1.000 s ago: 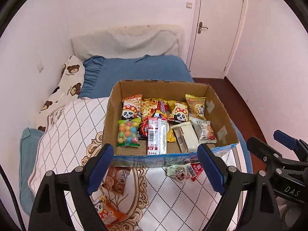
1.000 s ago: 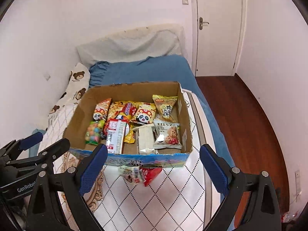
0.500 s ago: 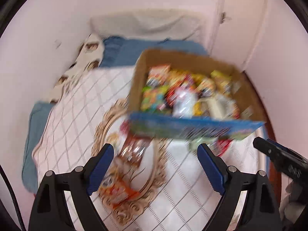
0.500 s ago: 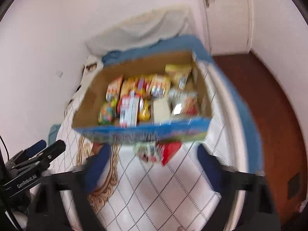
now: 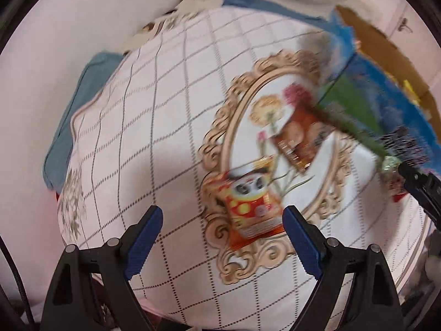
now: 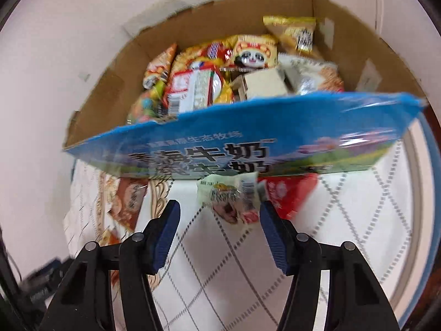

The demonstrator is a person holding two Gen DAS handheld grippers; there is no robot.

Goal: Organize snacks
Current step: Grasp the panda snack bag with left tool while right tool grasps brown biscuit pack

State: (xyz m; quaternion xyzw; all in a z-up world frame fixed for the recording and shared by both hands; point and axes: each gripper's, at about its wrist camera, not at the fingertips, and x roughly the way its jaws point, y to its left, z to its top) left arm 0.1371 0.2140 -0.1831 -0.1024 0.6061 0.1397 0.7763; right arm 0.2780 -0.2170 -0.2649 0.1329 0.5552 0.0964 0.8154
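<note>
Snacks mostly fill the cardboard box (image 6: 358, 41) on the bed; several packets (image 5: 250, 207) lie loose on the quilt (image 5: 137, 110). Both grippers, left gripper (image 5: 222, 237) and right gripper (image 6: 219, 227), gape empty above strays.

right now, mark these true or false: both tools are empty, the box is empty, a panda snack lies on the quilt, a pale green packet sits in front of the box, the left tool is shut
1. Both tools are empty. True: the left tool and the right tool grip nothing.
2. The box is empty. False: it holds many snacks.
3. A panda snack lies on the quilt. True.
4. A pale green packet sits in front of the box. True, beside a red packet.
5. The left tool is shut. False: its jaws stand wide apart.
</note>
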